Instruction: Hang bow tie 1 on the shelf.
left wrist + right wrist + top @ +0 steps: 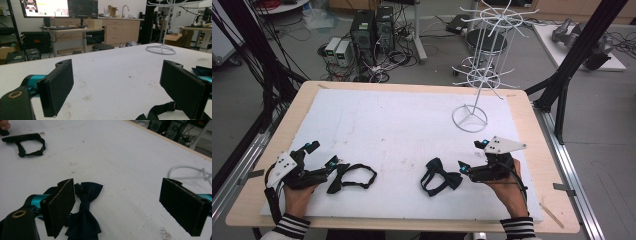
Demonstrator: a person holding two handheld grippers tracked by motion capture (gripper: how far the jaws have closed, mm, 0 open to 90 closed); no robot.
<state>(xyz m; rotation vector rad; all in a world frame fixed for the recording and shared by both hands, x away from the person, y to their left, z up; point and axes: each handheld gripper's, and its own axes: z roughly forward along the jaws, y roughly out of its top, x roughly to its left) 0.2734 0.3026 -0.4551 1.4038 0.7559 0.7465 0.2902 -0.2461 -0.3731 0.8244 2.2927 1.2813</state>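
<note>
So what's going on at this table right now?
A person holds a claw in each hand over a white foam-covered table. Two dark bow ties lie on it. The left claw sits open beside one bow tie; the right claw hangs open just by the other bow tie. Neither tie is gripped. A white wire rack stands at the far side.

Even overhead room light is lighting all 3 views; pics are looking bright enough, no harsh glare. White mat [402, 125] is reading slightly washed out, esp. in high view. Shadows are staying soft & short under the rack [484, 60] and bow tie [85, 217]. High view is looking low-res, slightly soft, w/ edges bowing a bit. Gripper views: near pads [58, 86] are going soft/out of focus, bg is staying fairly sharp; monitor [45, 7] is blowing out.
</note>
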